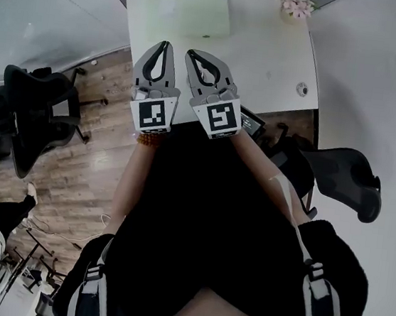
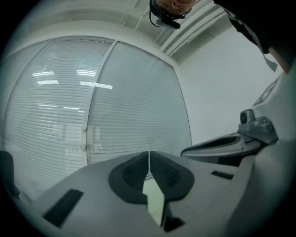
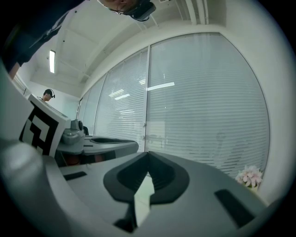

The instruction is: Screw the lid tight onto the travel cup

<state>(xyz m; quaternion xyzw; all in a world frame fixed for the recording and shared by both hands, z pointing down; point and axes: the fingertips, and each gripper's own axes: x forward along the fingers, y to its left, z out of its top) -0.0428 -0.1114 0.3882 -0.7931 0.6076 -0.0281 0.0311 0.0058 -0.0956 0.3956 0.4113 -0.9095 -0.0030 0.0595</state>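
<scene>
Jaws are pressed together on left gripper (image 1: 165, 44) and right gripper (image 1: 192, 53); nothing is pinched. Both are held side by side over near edge of table (image 1: 268, 55).

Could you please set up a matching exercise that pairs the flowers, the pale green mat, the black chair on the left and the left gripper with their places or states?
Things:
1. flowers
2. pale green mat
3. black chair on the left
4. left gripper

Places or states:
A. standing on the wooden floor
B. jaws shut, nothing held
C. far right corner of the white table
D. far left part of the white table

Pairs: 1-C, 2-D, 3-A, 4-B.
</scene>
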